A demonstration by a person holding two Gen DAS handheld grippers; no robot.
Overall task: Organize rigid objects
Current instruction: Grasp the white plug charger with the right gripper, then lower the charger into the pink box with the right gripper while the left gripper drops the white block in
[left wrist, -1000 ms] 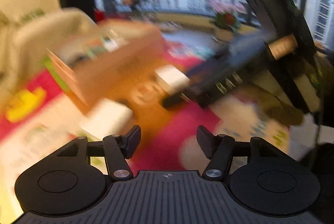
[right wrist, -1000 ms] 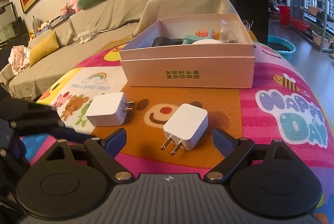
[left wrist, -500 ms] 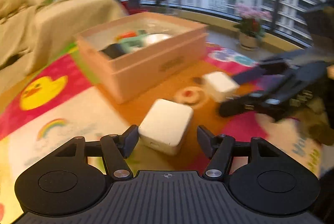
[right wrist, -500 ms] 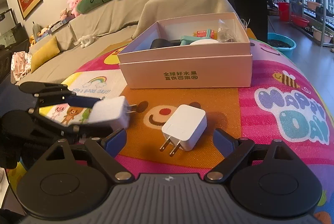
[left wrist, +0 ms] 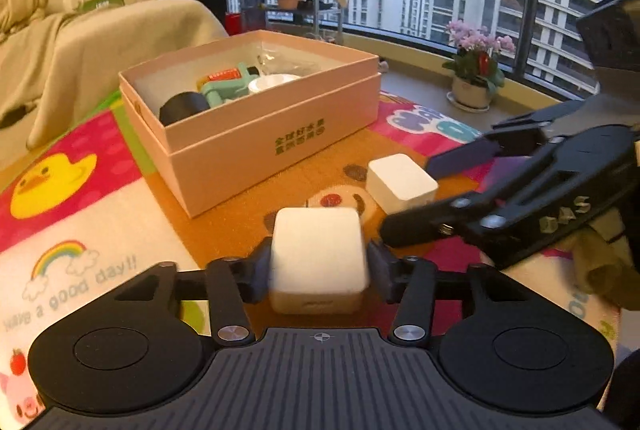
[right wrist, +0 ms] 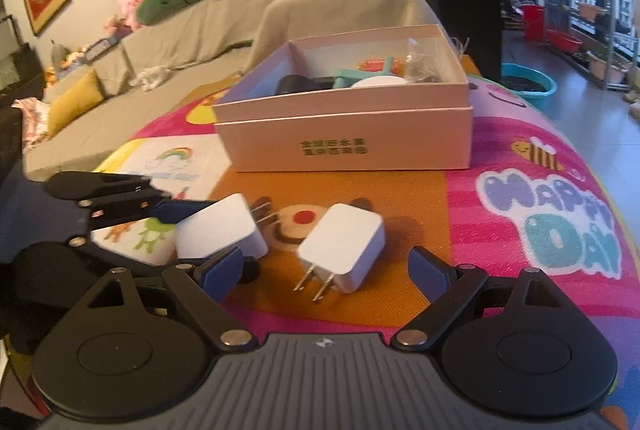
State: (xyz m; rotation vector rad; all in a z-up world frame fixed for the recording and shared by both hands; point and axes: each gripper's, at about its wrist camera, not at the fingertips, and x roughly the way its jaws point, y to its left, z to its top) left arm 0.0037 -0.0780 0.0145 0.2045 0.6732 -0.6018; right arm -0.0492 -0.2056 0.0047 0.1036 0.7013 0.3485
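White charger [left wrist: 318,258] now pinched in my left claw [left wrist: 318,272], whose jaws just closed; next, lift toward the box [left wrist: 256,137] at eleven o'clock. Right claw [right wrist: 326,268] gapes wide.

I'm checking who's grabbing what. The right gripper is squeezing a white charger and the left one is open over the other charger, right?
No, swapped. In the left wrist view the left gripper is shut on a white charger. In the right wrist view the right gripper is open around the other charger, not touching it.
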